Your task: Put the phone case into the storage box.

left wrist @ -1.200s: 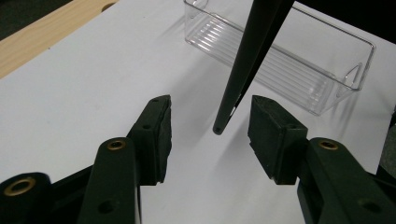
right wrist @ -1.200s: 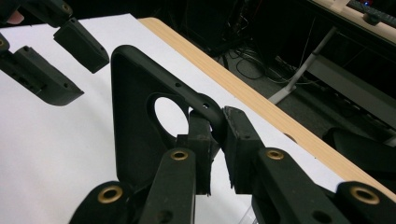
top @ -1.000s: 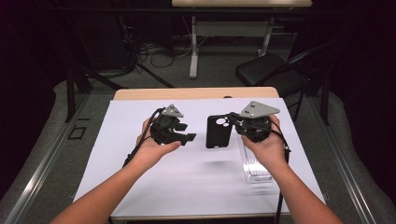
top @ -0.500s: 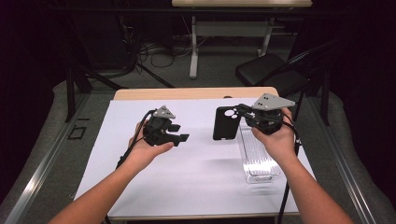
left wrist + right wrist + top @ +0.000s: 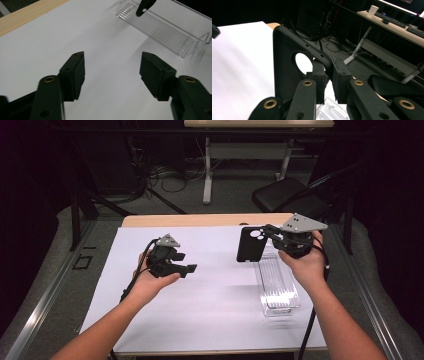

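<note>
Lifted phone case (image 5: 249, 245) in right gripper (image 5: 267, 234).

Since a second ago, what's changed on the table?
The right tool carried the black phone case up and right, above the clear plastic tray. The left tool, jaws just opening with nothing between them, drifted left. Tray and white table sheet stayed put.

I see a matt black phone case (image 5: 249, 245), smooth plastic or rubber by its look, with a round cut-out. My right gripper (image 5: 327, 72) has dull black plastic jaws with brass-coloured rivets and a flat grey metal plate (image 5: 303, 223) on top. The tray (image 5: 278, 287) is clear, glossy, ribbed plastic. The table (image 5: 210, 295) has a matt white sheet-like cover, with a pale wood edge (image 5: 200, 219) behind.
</note>
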Demonstrator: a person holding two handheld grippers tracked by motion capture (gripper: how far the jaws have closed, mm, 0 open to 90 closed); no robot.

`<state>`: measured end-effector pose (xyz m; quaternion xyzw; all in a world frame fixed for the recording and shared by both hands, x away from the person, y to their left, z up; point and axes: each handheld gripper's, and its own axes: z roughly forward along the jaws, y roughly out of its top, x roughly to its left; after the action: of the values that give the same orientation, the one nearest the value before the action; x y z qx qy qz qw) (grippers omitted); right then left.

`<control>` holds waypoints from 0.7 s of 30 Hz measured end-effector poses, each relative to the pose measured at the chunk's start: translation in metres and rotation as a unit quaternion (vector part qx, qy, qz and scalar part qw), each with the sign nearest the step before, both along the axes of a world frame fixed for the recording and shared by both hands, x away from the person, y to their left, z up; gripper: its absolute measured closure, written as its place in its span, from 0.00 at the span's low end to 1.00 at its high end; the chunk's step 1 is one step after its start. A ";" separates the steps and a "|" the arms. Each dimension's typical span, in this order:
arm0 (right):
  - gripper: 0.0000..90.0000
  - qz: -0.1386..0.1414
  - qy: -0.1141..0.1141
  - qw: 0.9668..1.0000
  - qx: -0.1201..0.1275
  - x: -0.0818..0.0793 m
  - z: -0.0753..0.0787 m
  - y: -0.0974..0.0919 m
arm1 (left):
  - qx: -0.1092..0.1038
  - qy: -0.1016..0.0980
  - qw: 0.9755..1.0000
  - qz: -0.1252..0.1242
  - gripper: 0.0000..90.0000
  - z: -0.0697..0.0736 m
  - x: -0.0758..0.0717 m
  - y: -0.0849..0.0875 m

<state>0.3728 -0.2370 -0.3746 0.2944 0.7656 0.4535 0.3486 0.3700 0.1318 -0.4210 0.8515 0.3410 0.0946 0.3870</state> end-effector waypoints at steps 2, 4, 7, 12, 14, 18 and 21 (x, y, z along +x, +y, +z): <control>0.91 0.000 0.000 1.000 0.000 0.000 0.000 0.000 | 0.000 0.000 1.000 0.000 0.37 0.000 0.000 0.000; 0.91 0.000 0.000 1.000 0.000 0.000 0.000 0.000 | 0.004 -0.003 1.000 0.014 0.28 -0.005 0.002 0.007; 0.91 -0.018 -0.013 1.000 -0.006 0.005 -0.001 -0.020 | 0.004 -0.013 1.000 0.026 0.25 -0.004 0.002 0.012; 0.91 -0.029 -0.019 0.999 -0.011 0.006 0.001 -0.030 | -0.002 -0.014 0.999 0.031 0.21 -0.003 0.001 0.015; 0.91 -0.033 -0.023 0.999 -0.015 0.006 0.002 -0.034 | -0.001 -0.013 0.999 0.029 0.21 -0.003 0.001 0.016; 0.91 -0.040 -0.029 0.999 -0.019 0.005 0.004 -0.040 | -0.002 -0.016 1.000 0.027 0.21 -0.004 0.001 0.017; 0.91 -0.043 -0.034 0.998 -0.021 0.006 0.005 -0.044 | -0.001 -0.015 1.000 0.026 0.21 -0.004 0.000 0.018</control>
<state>0.3786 -0.2813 -0.3697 0.3046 0.7492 0.4317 0.3994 0.3704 0.1494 -0.4250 0.8402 0.3576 0.1168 0.3906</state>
